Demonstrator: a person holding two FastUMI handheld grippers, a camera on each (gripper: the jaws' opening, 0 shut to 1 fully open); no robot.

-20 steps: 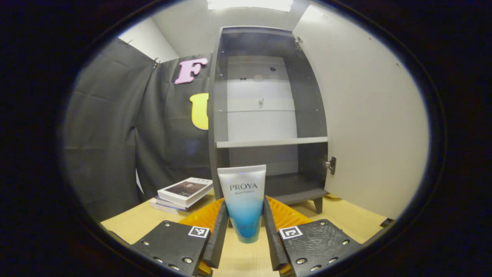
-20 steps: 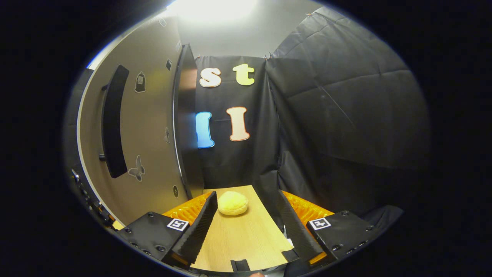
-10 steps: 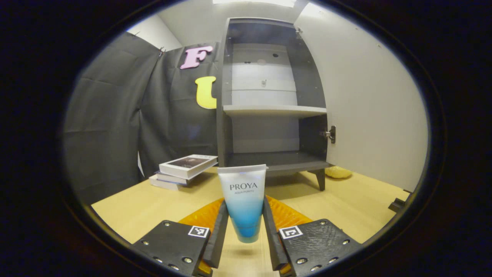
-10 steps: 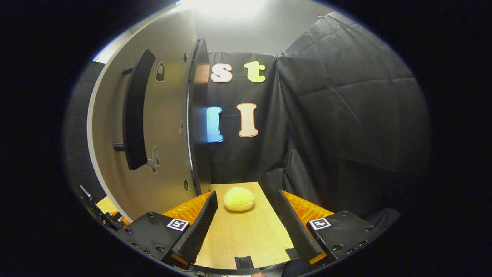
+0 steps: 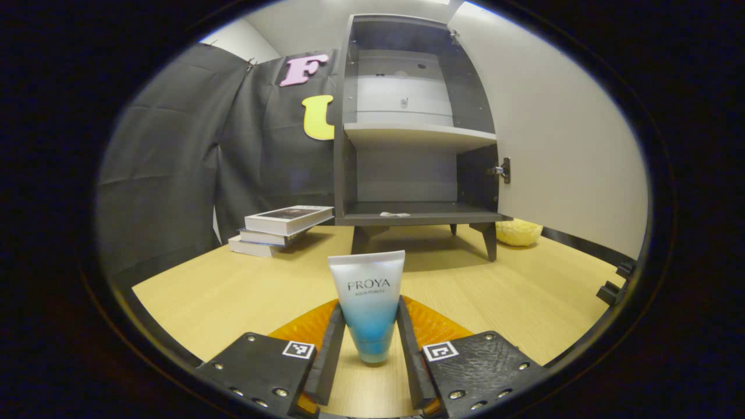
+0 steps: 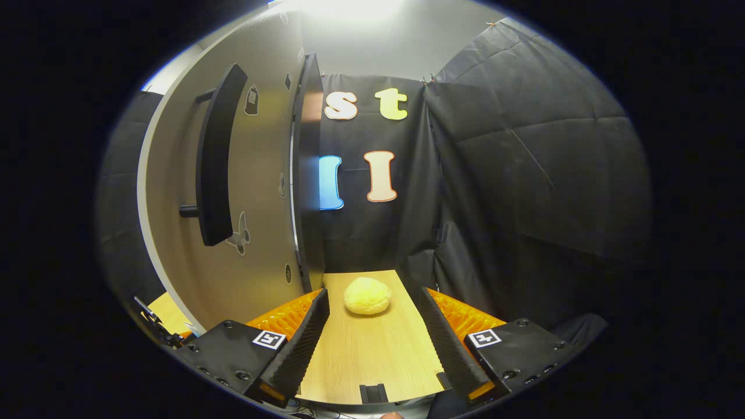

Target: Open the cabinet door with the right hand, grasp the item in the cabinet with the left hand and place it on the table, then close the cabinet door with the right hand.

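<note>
In the left gripper view a white-to-blue cosmetic tube (image 5: 368, 308) stands cap-down between both fingers of my left gripper (image 5: 368, 349), which is shut on it, its cap at or just above the wooden table (image 5: 233, 291). Behind it the grey cabinet (image 5: 416, 134) stands with its door (image 5: 559, 139) swung wide to the right. The right gripper view has my right gripper (image 6: 372, 343) open over the table, with the door's outer face (image 6: 256, 192) and its long dark handle (image 6: 216, 157) to its left.
A stack of books (image 5: 279, 228) lies left of the cabinet. A yellow sponge-like lump (image 6: 366, 295) sits on the table beyond the open door, also seen by the cabinet's right leg (image 5: 518, 231). A scrap lies on the cabinet's lower shelf (image 5: 394, 214).
My left gripper has come down and back from the cabinet with the tube, so more table shows. The right gripper has shifted slightly, the door handle sliding right in its view.
</note>
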